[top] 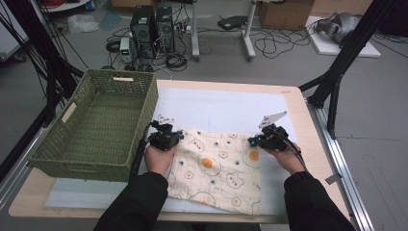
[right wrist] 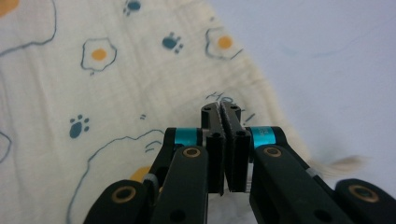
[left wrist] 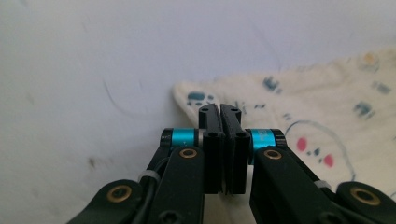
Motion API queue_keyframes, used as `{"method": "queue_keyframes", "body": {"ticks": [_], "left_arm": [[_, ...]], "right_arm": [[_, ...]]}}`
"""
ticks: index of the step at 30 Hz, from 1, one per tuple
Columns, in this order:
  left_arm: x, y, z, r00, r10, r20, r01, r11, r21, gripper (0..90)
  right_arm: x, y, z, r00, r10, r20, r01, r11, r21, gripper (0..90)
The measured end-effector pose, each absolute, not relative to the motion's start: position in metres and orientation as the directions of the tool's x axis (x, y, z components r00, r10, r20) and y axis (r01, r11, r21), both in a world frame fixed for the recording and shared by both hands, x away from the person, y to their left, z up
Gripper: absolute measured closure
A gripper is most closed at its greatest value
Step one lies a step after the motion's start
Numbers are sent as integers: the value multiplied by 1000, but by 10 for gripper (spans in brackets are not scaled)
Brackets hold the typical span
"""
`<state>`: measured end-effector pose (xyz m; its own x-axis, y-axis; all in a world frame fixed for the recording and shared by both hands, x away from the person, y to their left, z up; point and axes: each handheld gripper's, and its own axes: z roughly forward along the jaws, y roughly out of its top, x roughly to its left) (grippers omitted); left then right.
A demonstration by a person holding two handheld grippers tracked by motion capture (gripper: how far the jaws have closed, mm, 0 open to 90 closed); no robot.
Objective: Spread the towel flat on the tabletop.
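High view is showing a cream muslin cloth (top: pixel 219 166) printed with fried eggs and paw marks lying spread on the white mat (top: pixel 226 108) of the worktop (top: pixel 298 103), with a person's hands holding a gripper at each of its two far corners. The left gripper (top: pixel 179 134) is sitting at the far left corner, beside the green woven basket (top: pixel 96 130); in the left gripper view its fingers (left wrist: pixel 210 122) are pressing together over the cloth's corner, though whether fabric is caught between them cannot be told. The right gripper (top: pixel 251 141) is sitting at the far right corner; in the right gripper view its fingers (right wrist: pixel 211 120) are likewise pressing together above the cloth's edge.
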<state>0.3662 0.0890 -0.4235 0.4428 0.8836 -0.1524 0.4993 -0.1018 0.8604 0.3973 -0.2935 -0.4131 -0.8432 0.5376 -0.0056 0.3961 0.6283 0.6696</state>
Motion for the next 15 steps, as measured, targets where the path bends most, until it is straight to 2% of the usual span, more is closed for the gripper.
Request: {"method": "queue_keyframes", "body": {"ticks": [2, 3, 4, 5, 6, 15], "left_arm": [[364, 91, -415, 422, 897, -134, 442, -74, 894, 874], [366, 91, -416, 409, 902, -139, 461, -73, 885, 863], [368, 92, -418, 377, 913, -153, 497, -60, 866, 790], [370, 93, -421, 359, 920, -159, 528, -60, 847, 673], [371, 93, -424, 364, 918, -155, 546, -76, 834, 642], [350, 91, -431, 455, 881, -129, 550, -164, 819, 649]], "right_arm": [[398, -295, -393, -827, 560, -55, 356, 597, 718, 892], [398, -297, -385, -813, 578, -71, 345, 576, 741, 891], [399, -298, -380, -799, 597, -73, 343, 552, 760, 874], [400, -299, -378, -783, 618, -69, 351, 531, 771, 760], [403, -300, -380, -773, 632, -52, 368, 514, 775, 711], [379, -301, -409, -823, 567, 42, 430, 572, 698, 570]]}}
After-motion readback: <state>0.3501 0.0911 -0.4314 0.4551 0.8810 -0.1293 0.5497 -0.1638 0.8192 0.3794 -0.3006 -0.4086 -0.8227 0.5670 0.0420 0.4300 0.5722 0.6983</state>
